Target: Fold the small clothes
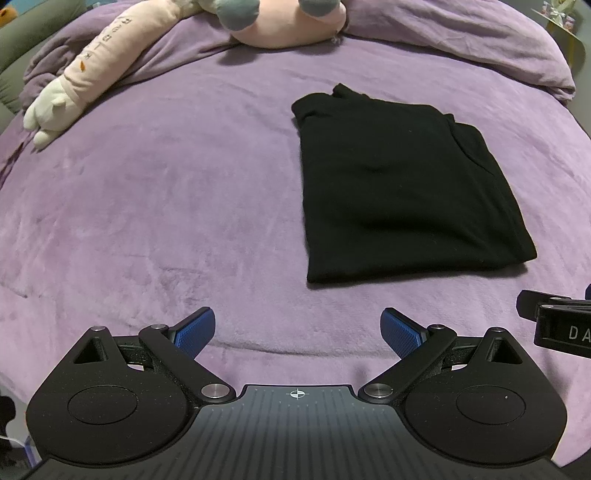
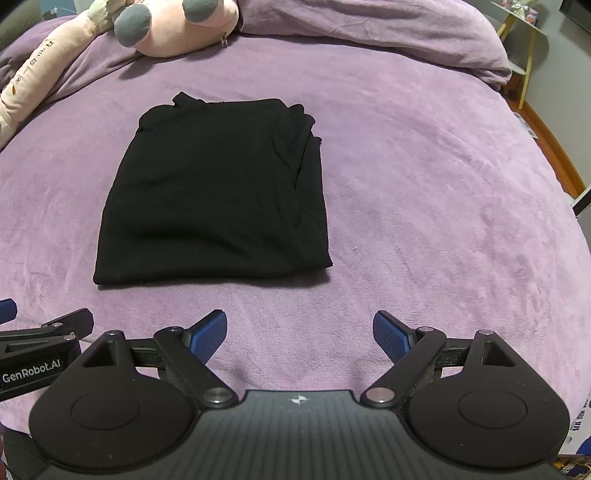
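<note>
Bed w/ purple cover fills both views, flat and soft, prob. chosen as a broad work surface. Duvet is bunched along the far edge, pushed back to leave the middle free. Plush toy sits far left against that bunching, one long limb trailing toward the left edge, well apart from the work.

Shirt, black, lies mid-bed in a neat rectangle: looks already folded, layered edges stacked along its right side, collar or sleeve bump at the far left corner (fabric too dark to say which). Near edge is straight and closest to both tools, so it's the easy edge to reach if another fold is wanted.

Open cover all round the shirt: wide strip on the left, wide strip on the right, a band btwn its near edge and the tools. Small table stands off the bed's far right, out of the way.

Left gripper hovers near side, fingers spread wide, holding nothing. Right gripper just beside it, likewise released and empty, neither touching the shirt.
</note>
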Available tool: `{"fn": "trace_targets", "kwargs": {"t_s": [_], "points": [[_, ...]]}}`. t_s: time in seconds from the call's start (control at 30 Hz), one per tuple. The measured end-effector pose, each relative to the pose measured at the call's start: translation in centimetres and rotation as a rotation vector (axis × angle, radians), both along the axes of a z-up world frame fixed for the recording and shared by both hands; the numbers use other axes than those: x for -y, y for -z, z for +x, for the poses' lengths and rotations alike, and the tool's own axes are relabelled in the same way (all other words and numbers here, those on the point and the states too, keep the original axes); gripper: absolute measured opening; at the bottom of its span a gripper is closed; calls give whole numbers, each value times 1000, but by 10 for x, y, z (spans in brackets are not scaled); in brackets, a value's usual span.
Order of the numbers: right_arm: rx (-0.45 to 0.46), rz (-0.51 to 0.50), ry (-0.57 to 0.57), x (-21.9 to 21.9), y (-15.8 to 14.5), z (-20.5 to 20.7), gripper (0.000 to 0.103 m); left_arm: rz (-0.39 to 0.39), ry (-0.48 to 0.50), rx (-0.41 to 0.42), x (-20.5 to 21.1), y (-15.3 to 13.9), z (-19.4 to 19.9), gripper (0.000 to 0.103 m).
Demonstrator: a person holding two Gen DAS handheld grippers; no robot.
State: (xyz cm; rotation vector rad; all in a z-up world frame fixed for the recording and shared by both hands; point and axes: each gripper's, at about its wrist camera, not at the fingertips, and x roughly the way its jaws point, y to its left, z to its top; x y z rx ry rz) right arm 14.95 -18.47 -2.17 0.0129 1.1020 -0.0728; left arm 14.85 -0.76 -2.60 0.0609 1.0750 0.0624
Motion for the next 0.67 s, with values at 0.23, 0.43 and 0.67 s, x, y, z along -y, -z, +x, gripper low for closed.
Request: {"fn": "trace_targets", "kwargs": {"t_s": [0.23,0.43,0.67], "points": [[-6,-1,0,1,2,1,87,-13,4,4,-1,1,1,99],[-6,-1,0,1,2,1,87,4,18,21,3,0,-2,99],[-1,-2,5,2,1,0,87,13,22,23,4,-1,-1,99]]}}
